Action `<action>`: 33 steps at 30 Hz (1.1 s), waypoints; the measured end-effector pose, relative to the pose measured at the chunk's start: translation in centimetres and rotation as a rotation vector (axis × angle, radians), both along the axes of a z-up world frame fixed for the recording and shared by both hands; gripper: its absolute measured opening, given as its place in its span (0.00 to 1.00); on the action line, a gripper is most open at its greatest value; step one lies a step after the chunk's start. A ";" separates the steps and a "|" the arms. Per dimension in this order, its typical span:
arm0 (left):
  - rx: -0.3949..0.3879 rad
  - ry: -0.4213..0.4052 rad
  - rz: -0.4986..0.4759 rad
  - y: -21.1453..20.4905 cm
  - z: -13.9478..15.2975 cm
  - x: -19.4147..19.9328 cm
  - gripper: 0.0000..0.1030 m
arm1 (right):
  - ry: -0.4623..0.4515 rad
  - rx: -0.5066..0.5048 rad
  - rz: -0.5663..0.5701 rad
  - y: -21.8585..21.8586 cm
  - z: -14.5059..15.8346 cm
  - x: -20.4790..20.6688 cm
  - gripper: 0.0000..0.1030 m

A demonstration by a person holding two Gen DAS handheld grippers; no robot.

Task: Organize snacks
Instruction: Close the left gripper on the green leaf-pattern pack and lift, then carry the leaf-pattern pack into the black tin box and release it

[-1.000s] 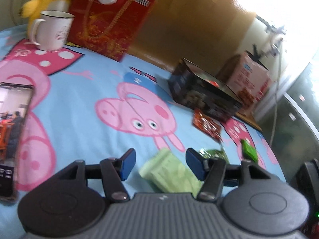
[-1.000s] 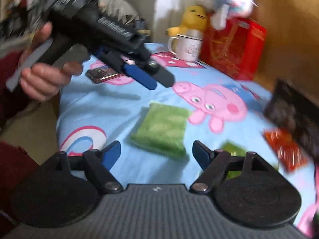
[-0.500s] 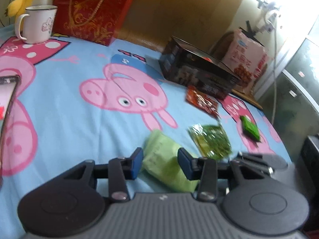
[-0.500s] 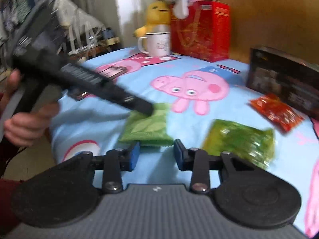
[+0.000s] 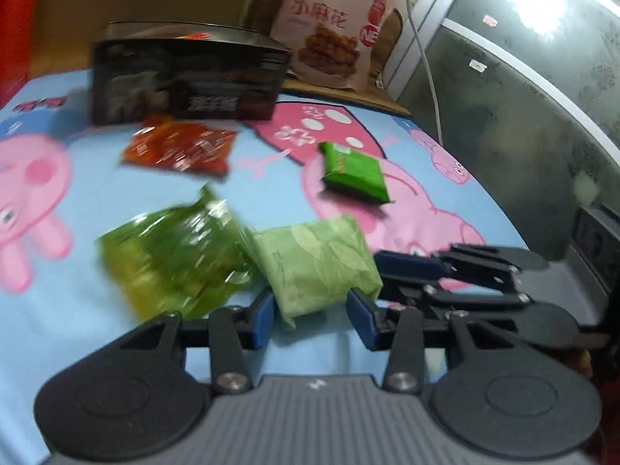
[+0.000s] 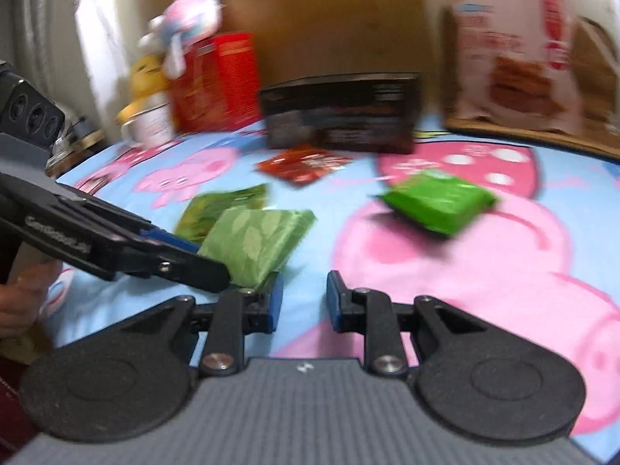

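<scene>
My left gripper (image 5: 312, 319) is shut on a pale green leaf-patterned pack (image 5: 314, 261), which also shows in the right wrist view (image 6: 254, 242). My right gripper (image 6: 304, 302) is open and empty, just right of that pack; it shows at the right of the left wrist view (image 5: 403, 271). On the cloth lie a clear green snack bag (image 5: 174, 255), a red snack packet (image 5: 178, 147) and a bright green packet (image 5: 354, 168). A dark open box (image 5: 186, 77) stands behind them.
A Peppa Pig cloth (image 5: 271, 143) covers the table. A pink snack bag (image 5: 333, 27) leans at the back. A red box (image 6: 217, 81), a white mug (image 6: 149, 128) and plush toys (image 6: 186, 27) stand at the far left. A grey cabinet (image 5: 523, 89) is at the right.
My left gripper has closed on the pale green pack and swung right toward the dark box. My right gripper has turned right too and stays partly closed and empty.
</scene>
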State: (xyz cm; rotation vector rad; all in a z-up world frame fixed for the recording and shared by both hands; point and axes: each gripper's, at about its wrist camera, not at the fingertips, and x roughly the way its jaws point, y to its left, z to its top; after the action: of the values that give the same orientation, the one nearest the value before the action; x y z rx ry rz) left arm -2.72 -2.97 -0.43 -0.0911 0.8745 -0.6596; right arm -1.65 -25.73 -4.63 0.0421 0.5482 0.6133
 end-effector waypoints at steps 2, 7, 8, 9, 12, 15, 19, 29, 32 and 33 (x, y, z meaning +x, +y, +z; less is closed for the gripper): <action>-0.004 0.022 -0.005 -0.7 0.2 0.6 0.43 | -0.007 -0.004 -0.011 -1.1 0.1 -0.3 0.31; -0.033 0.065 0.008 0.2 0.4 0.7 0.45 | -0.050 0.012 0.013 -3.3 0.3 -1.8 0.54; -0.040 0.071 0.017 0.5 0.5 0.9 0.45 | -0.045 0.025 0.030 -3.3 0.4 -1.8 0.54; -0.046 0.075 0.023 0.5 0.8 1.3 0.45 | -0.041 0.038 0.048 -3.4 0.4 -1.8 0.54; -0.038 0.088 0.017 -0.1 0.8 2.1 0.42 | -0.046 0.038 0.087 -2.2 0.2 -1.1 0.54; -0.005 0.076 -0.002 -1.2 0.1 2.5 0.38 | -0.020 0.030 0.096 -0.8 -0.3 0.0 0.54; -0.016 0.054 -0.004 -1.0 0.6 2.7 0.38 | -0.048 0.022 0.122 0.3 0.2 0.6 0.38; -0.052 -0.134 0.087 -0.8 7.6 9.6 0.39 | -0.183 0.053 0.109 1.2 6.0 8.3 0.38; -0.053 -0.156 0.147 -1.3 8.6 12.9 0.39 | -0.186 0.056 0.105 1.7 7.2 12.5 0.38; -0.052 -0.166 0.165 -1.4 8.7 13.9 0.39 | -0.186 0.056 0.101 1.9 7.5 14.0 0.38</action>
State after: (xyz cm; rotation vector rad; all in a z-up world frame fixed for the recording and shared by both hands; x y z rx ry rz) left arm 11.20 -4.39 8.32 -0.1513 0.6824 -0.5276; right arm 12.31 -23.78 2.85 0.0098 0.3542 0.7234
